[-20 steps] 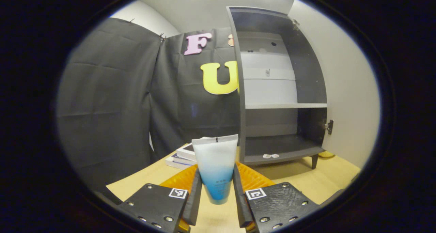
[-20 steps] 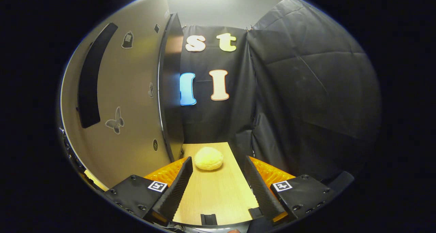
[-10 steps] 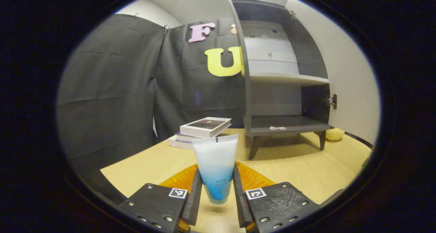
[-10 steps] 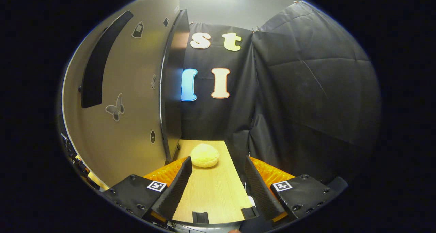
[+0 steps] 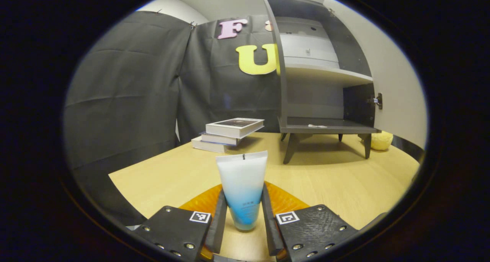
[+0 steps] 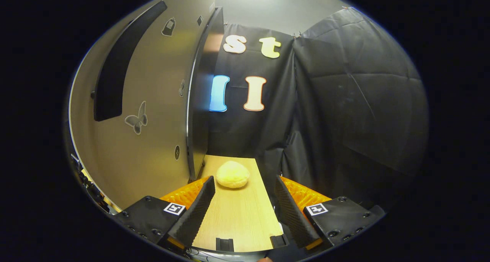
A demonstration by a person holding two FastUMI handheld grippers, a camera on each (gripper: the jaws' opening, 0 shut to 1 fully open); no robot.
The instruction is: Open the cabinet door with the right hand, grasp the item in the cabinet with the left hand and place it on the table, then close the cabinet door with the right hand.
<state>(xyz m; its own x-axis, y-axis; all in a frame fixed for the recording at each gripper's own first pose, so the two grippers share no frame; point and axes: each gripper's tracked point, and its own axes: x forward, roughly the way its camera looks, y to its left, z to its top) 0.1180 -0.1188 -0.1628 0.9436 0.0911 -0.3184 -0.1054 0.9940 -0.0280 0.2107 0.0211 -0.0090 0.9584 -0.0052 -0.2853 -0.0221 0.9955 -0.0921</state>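
Observation:
In the left gripper view my left gripper (image 5: 242,220) is shut on a white-to-blue tube (image 5: 241,185), held upright with its cap end down close over the wooden table (image 5: 329,181). The grey cabinet (image 5: 325,97) stands on legs at the back right with its compartment open and a small white scrap on its bottom shelf. In the right gripper view my right gripper (image 6: 245,208) is open with nothing between its fingers, beside the opened cabinet door (image 6: 153,101), which has a long dark handle (image 6: 118,63) and butterfly stickers.
A stack of books (image 5: 227,133) lies on the table left of the cabinet. A yellow round soft object (image 6: 232,174) sits on the table past the door's edge, the yellow object (image 5: 379,140) also lying right of the cabinet legs.
My left gripper has come down and back from the cabinet with the tube, so the table now spreads below it. The right gripper has drifted slightly beside the door.

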